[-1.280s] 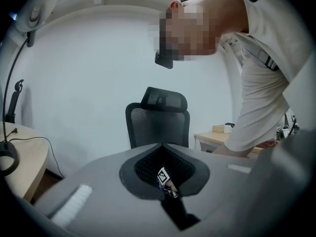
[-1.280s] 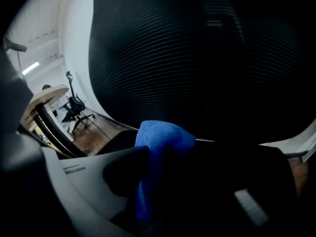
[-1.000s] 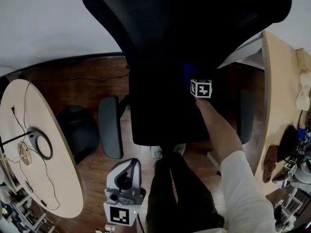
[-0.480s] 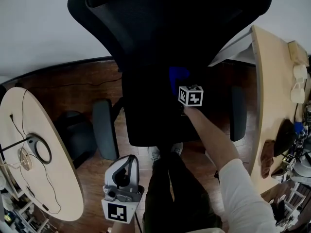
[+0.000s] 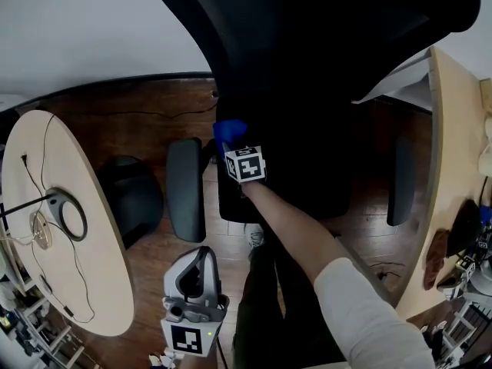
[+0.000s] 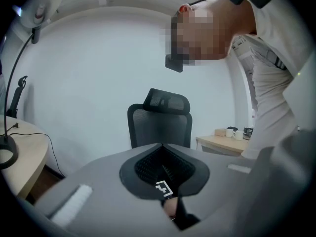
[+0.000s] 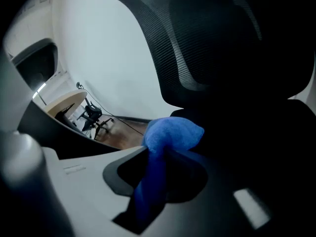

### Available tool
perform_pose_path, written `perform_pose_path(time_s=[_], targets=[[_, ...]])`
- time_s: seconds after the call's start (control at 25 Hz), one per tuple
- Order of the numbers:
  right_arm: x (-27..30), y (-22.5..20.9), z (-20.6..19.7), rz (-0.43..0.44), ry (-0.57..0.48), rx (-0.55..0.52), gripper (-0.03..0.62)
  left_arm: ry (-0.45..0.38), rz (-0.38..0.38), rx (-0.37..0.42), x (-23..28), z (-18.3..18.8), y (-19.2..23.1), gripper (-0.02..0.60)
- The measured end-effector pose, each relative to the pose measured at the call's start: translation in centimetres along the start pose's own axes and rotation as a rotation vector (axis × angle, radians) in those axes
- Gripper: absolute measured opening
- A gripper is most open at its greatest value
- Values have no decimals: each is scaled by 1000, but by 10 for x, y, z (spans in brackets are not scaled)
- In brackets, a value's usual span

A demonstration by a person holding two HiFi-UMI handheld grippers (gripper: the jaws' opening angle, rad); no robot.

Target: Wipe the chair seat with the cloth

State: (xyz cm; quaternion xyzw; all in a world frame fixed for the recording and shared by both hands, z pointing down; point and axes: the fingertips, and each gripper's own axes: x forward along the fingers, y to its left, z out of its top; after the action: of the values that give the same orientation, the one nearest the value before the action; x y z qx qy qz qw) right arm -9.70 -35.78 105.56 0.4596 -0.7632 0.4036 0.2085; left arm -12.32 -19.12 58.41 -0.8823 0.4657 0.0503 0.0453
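Note:
A black office chair fills the head view, its seat (image 5: 300, 171) dark below the tall mesh backrest (image 5: 307, 44). My right gripper (image 5: 231, 141) is shut on a bright blue cloth (image 5: 229, 132), which rests on the seat's left edge. In the right gripper view the blue cloth (image 7: 169, 135) bulges out past the tips of my right gripper (image 7: 159, 154), over the black seat (image 7: 261, 147). My left gripper (image 5: 201, 258) hangs low near the person's legs, away from the chair. Its jaws are closed on nothing. In the left gripper view my left gripper (image 6: 162, 145) points at the chair (image 6: 160, 122).
The chair's grey armrests (image 5: 185, 198) (image 5: 400, 179) flank the seat. An oval pale wood table (image 5: 54, 283) with a lamp base and cables stands at the left, and a black object (image 5: 134, 194) sits on the floor beside it. A wooden desk (image 5: 450, 144) runs along the right.
My right gripper has swept the blue cloth leftward across the seat, from its middle right to its left edge. The left gripper has stayed low.

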Motion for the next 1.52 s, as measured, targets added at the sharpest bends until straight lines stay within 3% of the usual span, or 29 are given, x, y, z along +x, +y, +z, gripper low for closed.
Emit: perform_pose_path(time_s=[0.24,0.6,0.76,0.88,0.96,1.12,1.28,1.4,1.52], targets=[[-41,-76,2,-100,-11,-35,92,-15,-17,-17,5,1,-6,29],[-189,-290,-25,-460,-2,16,92,-55,-128,-40,41,13,-55,29],[-213,-315,-29,-477,-7,30,92,-76,-170,-57,49,9,-74,29],[-211,-299,-23,-437,-43,36,92,-90,-182,-60,47,7,-83,29],[-202,-263,-12,-367,-91,20,92,-87,-175,-51,43,8,-82,29],[-165,-140,-2,-187,-161,-12,94,-82,-150,-48,31,12,-70,29],[-104,-12,-28,21,-109,-3,94,-80,-112,-50,20,17,-56,29],[-63,29,-57,55,-32,15,93,-62,-87,-48,11,12,-46,29],[-40,34,-72,36,0,27,94,-37,-70,-40,-1,4,-37,29]])
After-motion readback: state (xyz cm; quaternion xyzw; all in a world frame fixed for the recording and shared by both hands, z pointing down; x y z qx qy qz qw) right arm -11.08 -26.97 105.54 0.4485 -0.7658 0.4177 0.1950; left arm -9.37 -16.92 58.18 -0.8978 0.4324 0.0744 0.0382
